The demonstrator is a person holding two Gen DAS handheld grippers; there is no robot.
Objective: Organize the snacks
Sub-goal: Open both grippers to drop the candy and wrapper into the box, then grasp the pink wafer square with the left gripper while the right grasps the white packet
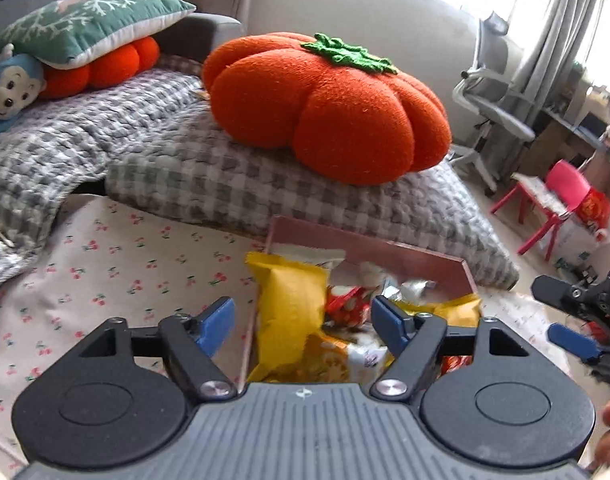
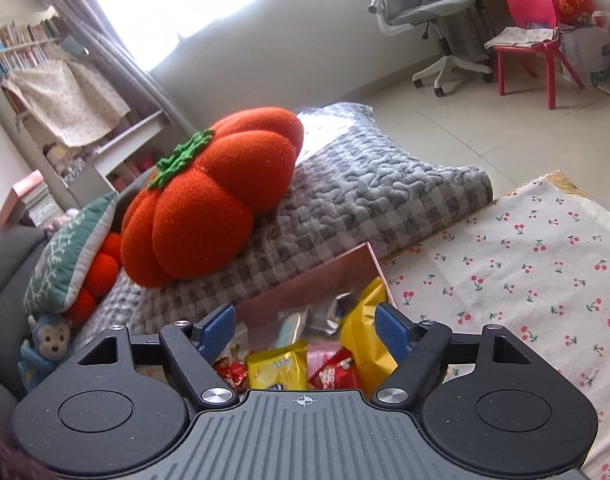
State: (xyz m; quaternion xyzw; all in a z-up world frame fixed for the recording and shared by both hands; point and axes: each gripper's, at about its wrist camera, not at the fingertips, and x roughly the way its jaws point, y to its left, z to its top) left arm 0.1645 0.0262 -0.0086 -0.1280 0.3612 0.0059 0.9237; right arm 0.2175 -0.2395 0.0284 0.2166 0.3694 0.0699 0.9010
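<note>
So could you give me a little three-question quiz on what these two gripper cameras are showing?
1. True or false: the left gripper is clamped on the tall yellow packet.
2. The snacks sit in: A) a blue basket, B) a pink box, C) a glass bowl?
3. Fill in: the big orange pumpkin cushion rests on a grey checked ____.

Key: 1 false, both grippers, the right gripper too, are open above the snacks. 2 B. 3 blanket.
</note>
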